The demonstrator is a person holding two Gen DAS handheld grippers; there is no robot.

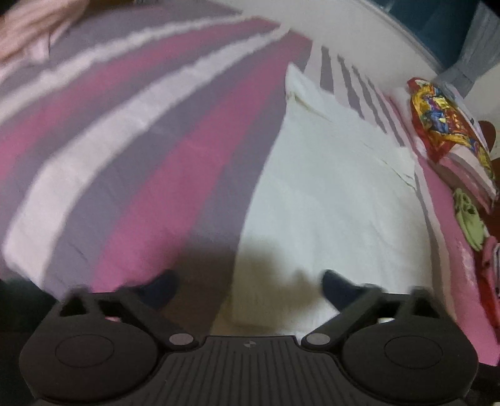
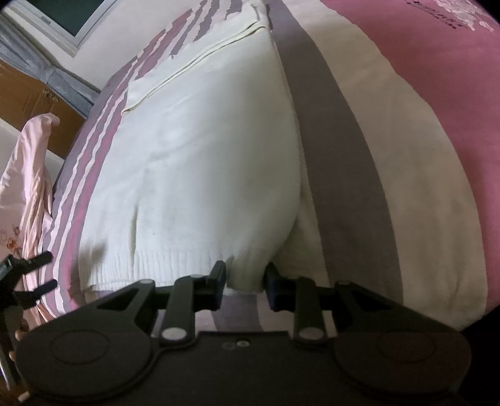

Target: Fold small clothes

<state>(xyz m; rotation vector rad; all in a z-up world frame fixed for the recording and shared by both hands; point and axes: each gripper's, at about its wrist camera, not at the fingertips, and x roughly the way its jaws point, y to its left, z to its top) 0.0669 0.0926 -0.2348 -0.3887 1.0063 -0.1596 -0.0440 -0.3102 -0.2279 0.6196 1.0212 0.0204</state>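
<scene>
A white knitted garment (image 1: 331, 175) lies flat on the striped pink, grey and white bedspread (image 1: 131, 131). My left gripper (image 1: 250, 287) is open just above the garment's near left edge, one finger over the bedspread, one over the white cloth. In the right wrist view the same garment (image 2: 212, 150) stretches away, ribbed hem nearest. My right gripper (image 2: 243, 278) has its jaws closed in on a fold of the hem's corner. The left gripper's fingers (image 2: 40, 259) show at the far left of that view, open.
A pale pink garment (image 2: 28, 175) lies crumpled at the bed's left edge; it also shows in the left wrist view (image 1: 28, 31). A stack of folded colourful clothes (image 1: 450, 131) sits beyond the white garment. A wooden cabinet (image 2: 22, 90) and window (image 2: 62, 15) stand past the bed.
</scene>
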